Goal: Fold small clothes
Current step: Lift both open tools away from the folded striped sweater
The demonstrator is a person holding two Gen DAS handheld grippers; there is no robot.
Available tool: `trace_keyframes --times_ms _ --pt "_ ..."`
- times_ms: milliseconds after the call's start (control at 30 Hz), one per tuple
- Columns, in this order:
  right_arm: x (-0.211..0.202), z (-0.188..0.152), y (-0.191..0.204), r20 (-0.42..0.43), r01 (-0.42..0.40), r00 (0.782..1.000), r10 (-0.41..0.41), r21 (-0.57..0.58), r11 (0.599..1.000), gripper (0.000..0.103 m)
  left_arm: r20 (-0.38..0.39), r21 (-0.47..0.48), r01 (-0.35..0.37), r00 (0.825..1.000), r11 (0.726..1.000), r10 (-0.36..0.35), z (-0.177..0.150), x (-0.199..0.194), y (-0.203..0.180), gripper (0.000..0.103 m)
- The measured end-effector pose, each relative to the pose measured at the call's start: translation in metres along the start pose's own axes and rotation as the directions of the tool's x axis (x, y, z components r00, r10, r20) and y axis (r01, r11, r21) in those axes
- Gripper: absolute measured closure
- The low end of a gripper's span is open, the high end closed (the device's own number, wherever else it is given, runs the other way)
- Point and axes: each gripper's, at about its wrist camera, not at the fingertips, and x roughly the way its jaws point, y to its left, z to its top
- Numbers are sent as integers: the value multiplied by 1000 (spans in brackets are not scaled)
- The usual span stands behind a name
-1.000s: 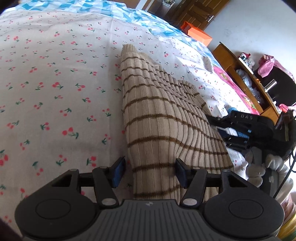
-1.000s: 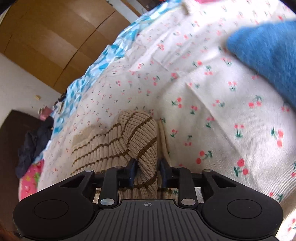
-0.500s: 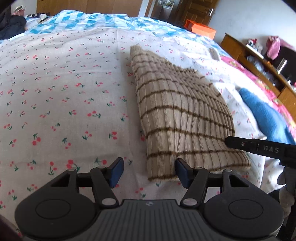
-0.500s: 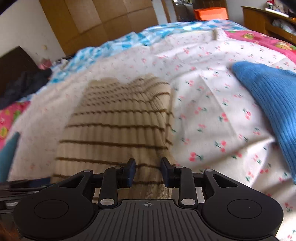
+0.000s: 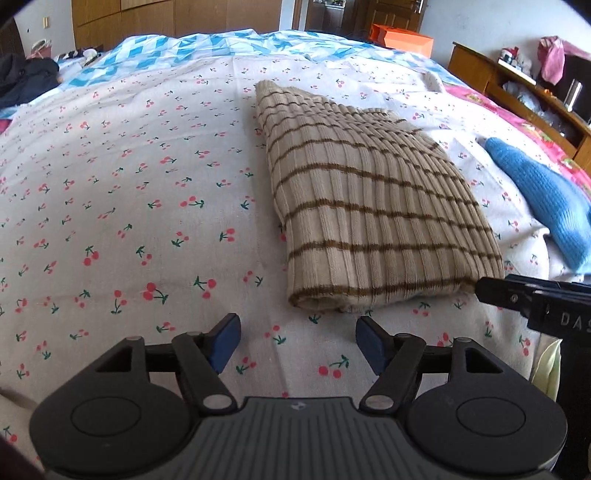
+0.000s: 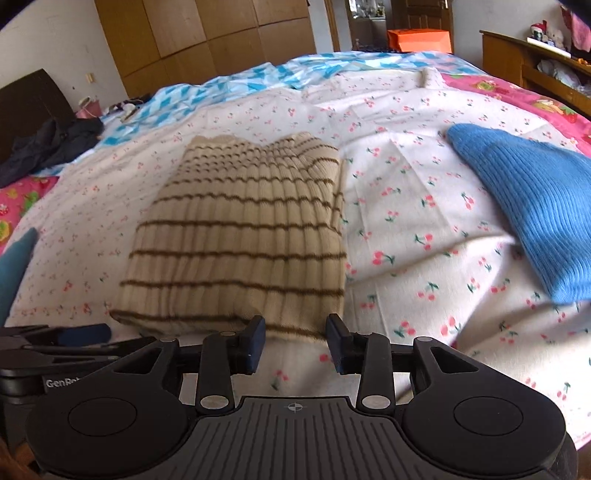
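Both grippers had released and backed off | left gripper and right gripper jaws opening, empty | folded ribbed beige brown-striped sweater lay mid-frame just beyond fingertips on cherry-print sheet

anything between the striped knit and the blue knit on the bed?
Nothing: only bare cherry-print sheet lies between the striped knit and the blue knit, clearest in the right wrist view.

Bedroom surroundings beyond the work area.
Cherry-print sheet covers the bed; blue-white quilt behind; orange box by the door; wooden wardrobe; dark clothing left.
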Motion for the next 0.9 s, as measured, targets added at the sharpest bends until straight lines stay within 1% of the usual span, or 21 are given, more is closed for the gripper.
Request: trace_keyframes --times_ms 100,167,233,333,400,567,633,900 --pt "-1 -3 -4 -1 -8 1000 8 22 1000 63 -1 -5 -3 1000 1000 3 -1 -1 -1 29" --pt "-1 -5 -3 1 -12 1000 12 15 1000 61 -1 -9 -6 1000 1000 6 -2 -2 -2 28" --pt "0 -8 1 -1 -23 1000 23 4 1000 50 1 -10 -11 1000 1000 11 -4 -2 -3 28" --pt "-1 -10 8 4 -31 1000 31 -31 999 37 2 -4 -20 1000 1000 20 -5 -2 -4 27" --pt "0 -12 11 3 -22 1000 22 -43 999 35 2 -2 -24 1000 1000 24 -6 -2 -5 26" --pt "-3 -12 11 19 -1 1000 1 -36 999 35 3 -5 -27 1000 1000 27 -7 -4 -5 24" --pt "-5 -12 12 24 7 1000 -6 -36 999 32 4 -3 -30 1000 1000 30 -8 -4 -5 24" --pt "-6 -14 17 25 29 999 -28 -45 999 27 11 -6 -45 999 999 45 -9 -7 -5 23"
